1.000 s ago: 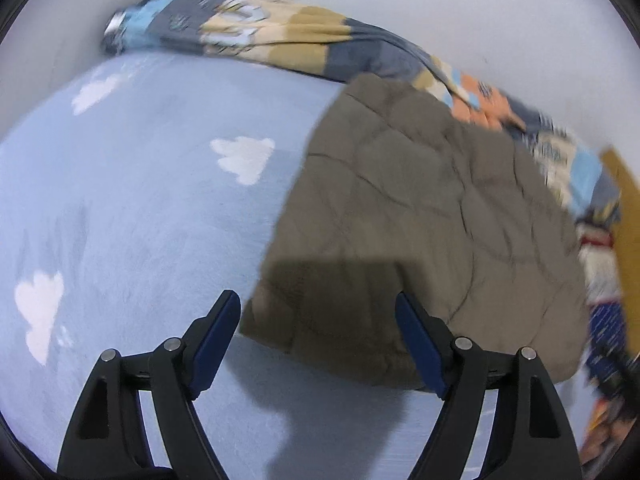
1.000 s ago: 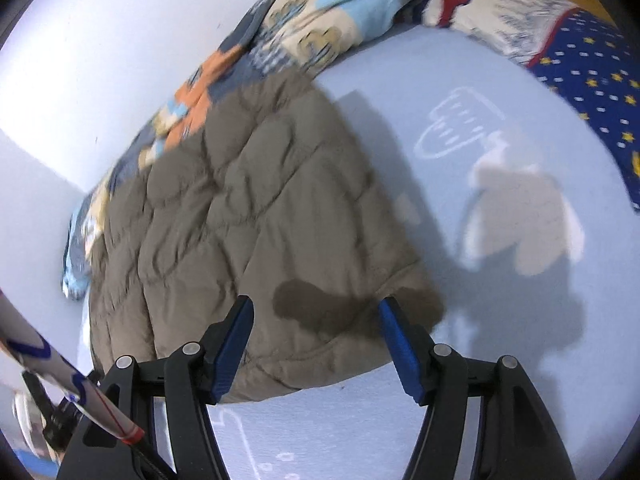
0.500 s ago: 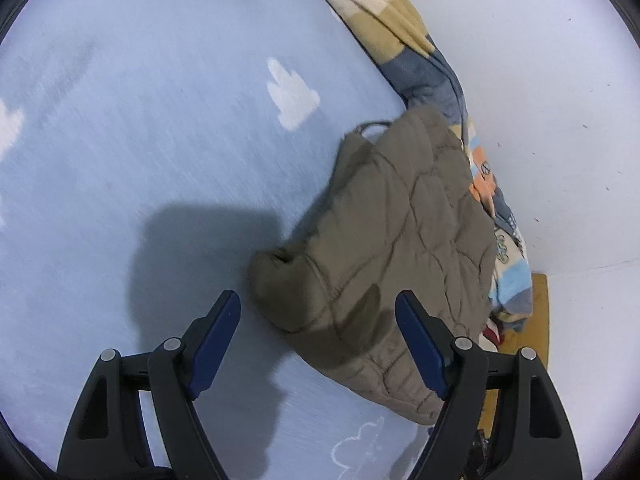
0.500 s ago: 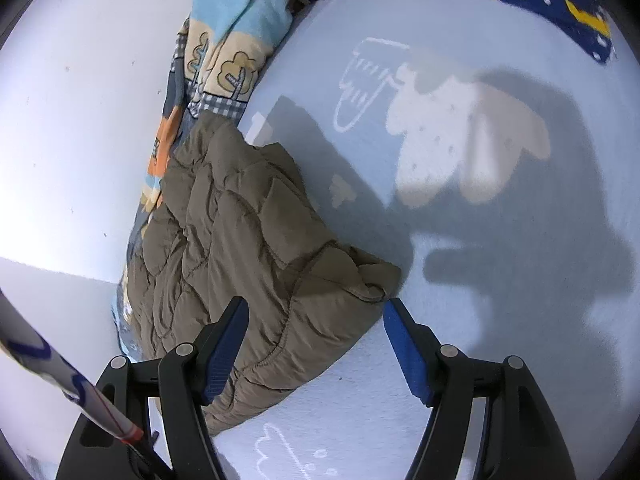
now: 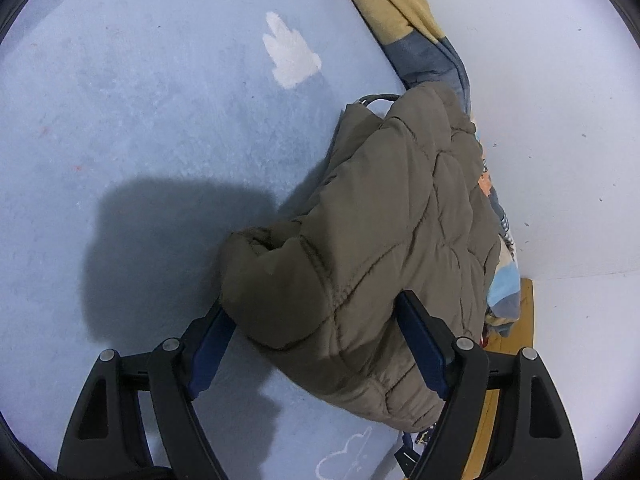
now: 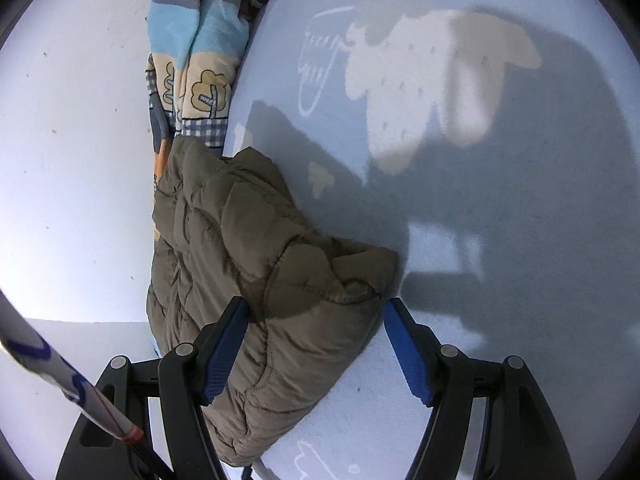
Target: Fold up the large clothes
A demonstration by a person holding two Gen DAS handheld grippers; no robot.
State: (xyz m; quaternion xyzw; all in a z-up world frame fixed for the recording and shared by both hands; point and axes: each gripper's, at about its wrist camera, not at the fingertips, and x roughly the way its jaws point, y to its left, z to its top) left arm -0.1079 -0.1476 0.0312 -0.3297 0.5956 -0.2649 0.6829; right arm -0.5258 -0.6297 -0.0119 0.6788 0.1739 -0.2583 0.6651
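Left gripper (image 5: 316, 344) wide open, straddling the near corner of the brown puffer jacket (image 5: 384, 240); nothing clamped. Right gripper (image 6: 316, 344) likewise wide open around the jacket's (image 6: 240, 264) opposite corner. Jacket lies bunched on the blue cloud-print sheet (image 5: 160, 120), far edge against a patterned blanket (image 6: 200, 60) along the wall.

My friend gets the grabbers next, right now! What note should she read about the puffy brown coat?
Left gripper: open, jaws on either side of a corner of the coat, not clamped.
Right gripper: open too, straddling another coat corner.
The coat lies bunched on the blue bedsheet, against the wall and the patterned quilt.
Done: it looks folded into a thick bundle, with layers stacked at the near edge.
Left: probably close on the corners and finish or tidy the fold. I can't tell how many folds remain.
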